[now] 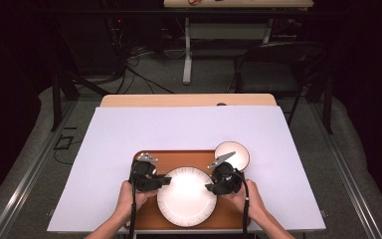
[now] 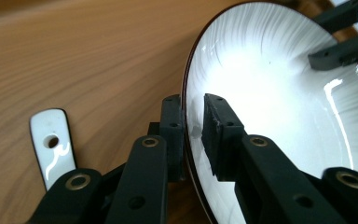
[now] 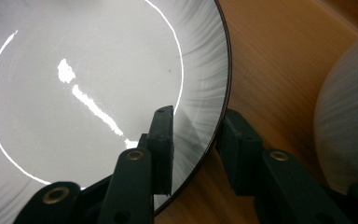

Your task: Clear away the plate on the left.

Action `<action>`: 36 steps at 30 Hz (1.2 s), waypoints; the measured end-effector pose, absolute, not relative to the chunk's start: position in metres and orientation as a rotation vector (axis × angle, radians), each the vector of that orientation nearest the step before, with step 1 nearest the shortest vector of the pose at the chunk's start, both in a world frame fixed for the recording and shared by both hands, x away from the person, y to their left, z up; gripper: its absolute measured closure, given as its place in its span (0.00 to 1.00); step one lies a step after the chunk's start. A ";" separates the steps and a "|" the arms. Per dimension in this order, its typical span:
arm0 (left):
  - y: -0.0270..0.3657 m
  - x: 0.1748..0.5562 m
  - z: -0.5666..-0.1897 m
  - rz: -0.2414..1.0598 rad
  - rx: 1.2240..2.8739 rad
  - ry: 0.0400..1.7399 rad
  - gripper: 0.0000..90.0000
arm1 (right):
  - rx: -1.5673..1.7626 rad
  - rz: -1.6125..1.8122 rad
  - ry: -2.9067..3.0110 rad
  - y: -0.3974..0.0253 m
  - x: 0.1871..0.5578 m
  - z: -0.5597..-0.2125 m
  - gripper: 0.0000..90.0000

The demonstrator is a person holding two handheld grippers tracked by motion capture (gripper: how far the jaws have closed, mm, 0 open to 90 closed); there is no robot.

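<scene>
A white plate [image 1: 186,196] with a dark rim lies on a brown wooden tray [image 1: 179,157] at the table's near edge. My left gripper [image 1: 165,180] is at the plate's left rim. In the left gripper view its jaws [image 2: 193,121] sit close together, pinching the rim of the plate [image 2: 279,107], one jaw outside and one inside. My right gripper [image 1: 210,188] is at the right rim. In the right gripper view its jaws [image 3: 196,135] straddle the rim of the plate [image 3: 88,93] with a wider gap, so it is open.
A small white bowl [image 1: 232,154] stands at the tray's far right corner, close to my right gripper; its grey outer wall [image 3: 345,121] is just right of the jaws. A white ceramic handle with a hole [image 2: 51,144] lies on the tray beside my left gripper. A pale mat [image 1: 189,129] covers the table.
</scene>
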State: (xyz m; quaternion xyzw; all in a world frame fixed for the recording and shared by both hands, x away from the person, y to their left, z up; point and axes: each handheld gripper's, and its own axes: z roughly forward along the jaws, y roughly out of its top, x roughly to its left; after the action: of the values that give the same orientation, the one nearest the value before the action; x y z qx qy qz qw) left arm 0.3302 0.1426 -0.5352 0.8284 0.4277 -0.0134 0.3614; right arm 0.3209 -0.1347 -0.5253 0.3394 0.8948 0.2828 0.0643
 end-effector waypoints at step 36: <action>0.140 0.322 -0.536 -0.055 2.224 1.067 0.84 | 1.001 0.840 2.727 -0.134 0.313 -0.526 0.74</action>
State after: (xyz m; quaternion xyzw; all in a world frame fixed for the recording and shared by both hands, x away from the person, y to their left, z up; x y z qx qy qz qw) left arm 0.3223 0.1399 -0.5365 0.8507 0.4080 -0.0209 0.3307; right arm 0.3130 -0.1344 -0.5263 0.3306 0.9002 0.2774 0.0588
